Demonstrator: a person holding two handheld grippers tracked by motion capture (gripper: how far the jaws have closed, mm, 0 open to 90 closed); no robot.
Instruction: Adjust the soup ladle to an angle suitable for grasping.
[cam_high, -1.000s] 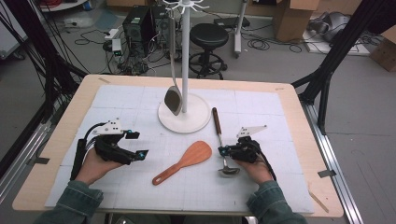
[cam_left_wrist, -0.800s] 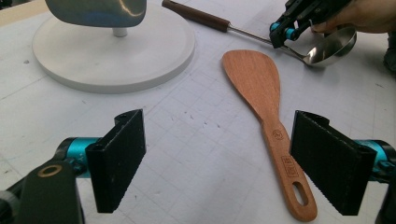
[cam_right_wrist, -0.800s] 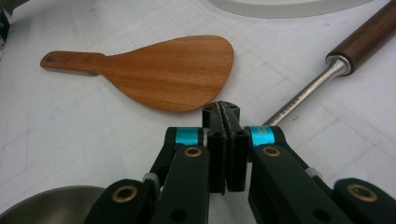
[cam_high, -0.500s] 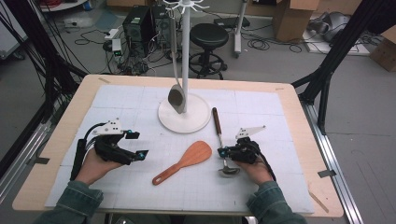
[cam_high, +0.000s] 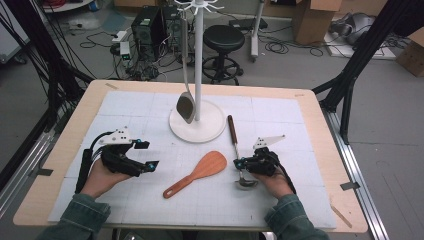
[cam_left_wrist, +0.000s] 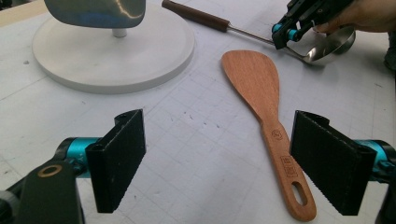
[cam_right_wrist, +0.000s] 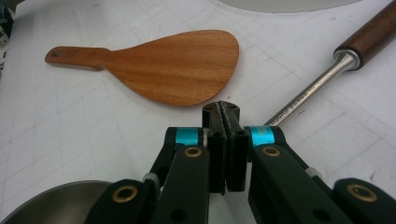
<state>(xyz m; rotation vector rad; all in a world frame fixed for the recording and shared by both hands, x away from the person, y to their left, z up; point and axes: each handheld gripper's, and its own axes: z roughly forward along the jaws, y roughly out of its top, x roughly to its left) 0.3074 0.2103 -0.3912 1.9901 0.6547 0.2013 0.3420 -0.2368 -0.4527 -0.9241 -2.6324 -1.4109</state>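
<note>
- High view first: the table (cam_high: 320, 165) carries a pale gridded mat (cam_high: 150, 115) that covers most of its top, and both my forearms come in from the near edge.
- On the far middle of the mat stands the white rack (cam_high: 198, 75), a thin pole on a round base (cam_high: 210, 127), with a metal turner (cam_high: 186, 107) hanging beside the pole, its blade just above the base.
- The ladle (cam_high: 235, 150) lies on the mat to the right of the base; its dark wooden handle points away from me and its steel bowl (cam_high: 246, 183) sits at the near end, right under my right hand.
- The wooden spatula (cam_high: 196, 173) lies flat between my two hands, blade toward the ladle, handle slanting toward my left side.
- My left gripper (cam_high: 146, 154) rests low over the mat, left of the spatula. In the left gripper view its fingers (cam_left_wrist: 116, 163) are spread wide with nothing between them but mat, and the spatula's handle (cam_left_wrist: 285, 163) lies just inside the right-hand one.
- My right gripper (cam_high: 241, 163) sits at the ladle's shaft, just ahead of the bowl. In the right gripper view its fingers (cam_right_wrist: 218, 140) are pressed flat together, pinching nothing; the steel shaft (cam_right_wrist: 308, 95) runs out from just beside their tips.
</note>
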